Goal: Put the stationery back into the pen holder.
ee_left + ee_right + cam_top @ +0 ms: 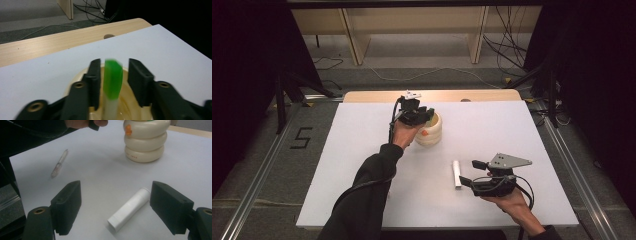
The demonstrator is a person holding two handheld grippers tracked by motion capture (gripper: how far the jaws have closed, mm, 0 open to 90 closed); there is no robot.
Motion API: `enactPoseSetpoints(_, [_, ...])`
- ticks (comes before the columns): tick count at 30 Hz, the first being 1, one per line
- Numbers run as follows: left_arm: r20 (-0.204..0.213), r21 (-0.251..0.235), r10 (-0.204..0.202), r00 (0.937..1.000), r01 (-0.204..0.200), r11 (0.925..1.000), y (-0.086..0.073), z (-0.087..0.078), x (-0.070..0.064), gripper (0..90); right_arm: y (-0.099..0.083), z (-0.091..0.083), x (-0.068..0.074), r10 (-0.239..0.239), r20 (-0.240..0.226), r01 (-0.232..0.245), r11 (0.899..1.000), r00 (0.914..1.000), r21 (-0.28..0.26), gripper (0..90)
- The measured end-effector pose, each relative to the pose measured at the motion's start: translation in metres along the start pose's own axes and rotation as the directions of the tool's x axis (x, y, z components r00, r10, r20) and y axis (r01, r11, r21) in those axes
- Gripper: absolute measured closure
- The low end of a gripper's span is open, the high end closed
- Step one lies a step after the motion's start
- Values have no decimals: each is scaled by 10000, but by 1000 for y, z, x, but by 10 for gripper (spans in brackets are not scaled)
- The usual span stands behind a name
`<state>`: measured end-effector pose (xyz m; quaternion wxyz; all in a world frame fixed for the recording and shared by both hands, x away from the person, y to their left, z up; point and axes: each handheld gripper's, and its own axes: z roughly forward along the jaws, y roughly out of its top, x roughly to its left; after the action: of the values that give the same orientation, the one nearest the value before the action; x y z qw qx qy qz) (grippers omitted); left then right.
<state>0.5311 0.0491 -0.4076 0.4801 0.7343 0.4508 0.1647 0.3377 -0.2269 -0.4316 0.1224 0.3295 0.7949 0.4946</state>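
Green marker (113, 80) betw open left claw (113, 77) jaws, over holder (430, 131).

Bright overhead light on the white table (362, 165), dark surroundings, soft shadows, left gripper view motion-blurred.

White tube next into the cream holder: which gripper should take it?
Right. The right gripper hangs open just above the white tube, jaws either side. The left gripper is over the cream holder, beside a green-topped item.
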Motion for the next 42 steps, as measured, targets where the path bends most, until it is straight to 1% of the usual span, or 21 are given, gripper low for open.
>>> enactPoseSetpoints(1, [-92, -80, -53, 9999, 52, 10000, 1, -2, -1, 503, 0, 0, 0, 27, -5, -27, 10000, 10000, -21, 262])
enactPoseSetpoints(2, [-84, -46, -41, 10000, 40, 10000, 2, -4, -1, 458, 0, 0, 0, 21, 2, -21, 10000, 10000, 24, 262])
enactPoseSetpoints(3, [-39, -67, -97, 9999, 97, 9999, 3, -6, 0, 458, 0, 0, 0, 21, 2, -21, 10000, 10000, 24, 262])
enactPoseSetpoints(6, [32, 14, -113, 9999, 112, 9999, 7, -15, 0, 373, 0, 0, -1, -2, 23, 2, 10000, 10000, 26, 262])
enactPoseSetpoints(7, [47, 45, -41, 10000, 40, 10000, 8, -19, 0, 354, 0, 0, -1, 2, 37, -2, 10000, 10000, -13, 262])
enactPoseSetpoints(10, [304, 230, -85, 9995, 78, 9997, 9, -31, 1, 323, 0, 0, -1, 60, 108, -61, 10000, 9999, 33, 262])
enactPoseSetpoints(11, [421, 199, -204, 9989, 196, 9996, 9, -35, 0, 310, 0, 0, -1, 91, 129, -92, 9999, 9999, 57, 262])
enactPoseSetpoints(12, [528, 338, -131, 9985, 113, 9994, 8, -39, 1, 300, 0, 0, -1, 91, 146, -92, 9999, 9999, 65, 261])
enactPoseSetpoints(15, [772, 335, -159, 9969, 134, 9994, 5, -51, -1, 258, 0, 0, -2, 45, 286, -46, 10000, 9996, 63, 259])
enactPoseSetpoints(16, [812, 396, -97, 9967, 65, 9992, 5, -55, 0, 258, 0, 0, -2, 45, 286, -46, 10000, 9996, 63, 259])
enactPoseSetpoints(19, [1074, 365, -129, 9941, 91, 9993, 1, -70, -1, 235, 1, -1, -2, 106, 380, -111, 9999, 9992, 128, 258])
enactPoseSetpoints(24, [1318, 72, -37, 9913, 27, 10000, -8, -89, -1, 223, 0, 1, -3, 162, 500, -171, 9997, 9986, 178, 256])
enactPoseSetpoints(27, [1382, 169, 147, 9903, -172, 9997, -11, -96, -2, 216, 1, 1, -3, 190, 598, -205, 9995, 9980, 247, 256])
enactPoseSetpoints(29, [1459, 18, 157, 9892, -162, 9999, -13, -102, -3, 215, 1, 0, -5, 226, 685, -244, 9994, 9974, 262, 256])
enactPoseSetpoints(30, [1466, -2, 220, 9889, -222, 9998, -14, -105, -3, 215, 1, 0, -5, 226, 685, -244, 9994, 9974, 262, 256])
enactPoseSetpoints(31, [1478, 3, 265, 9887, -268, 9996, -16, -107, -3, 211, 0, 1, -6, 362, 774, -385, 9989, 9963, 285, 256])
enactPoseSetpoints(34, [1491, -8, 359, 9882, -362, 9993, -23, -112, -4, 207, -1, 1, -8, 394, 834, -423, 9985, 9957, 343, 256])
enactPoseSetpoints(35, [1534, -50, 330, 9876, -327, 9995, -25, -114, -5, 204, -1, 2, -8, 488, 903, -524, 9979, 9947, 385, 255])
enactPoseSetpoints(37, [1611, -78, 395, 9861, -388, 9992, -28, -116, -5, 199, -1, 2, -9, 460, 925, -498, 9980, 9947, 392, 256])
enactPoseSetpoints(39, [1712, -161, 379, 9845, -357, 9992, -30, -120, -7, 191, -1, 2, -10, 528, 1077, -587, 9969, 9928, 519, 255])
enactPoseSetpoints(42, [1809, -338, 503, 9822, -449, 9984, -35, -126, -9, 186, -1, 3, -12, 608, 1154, -673, 9963, 9915, 531, 255])
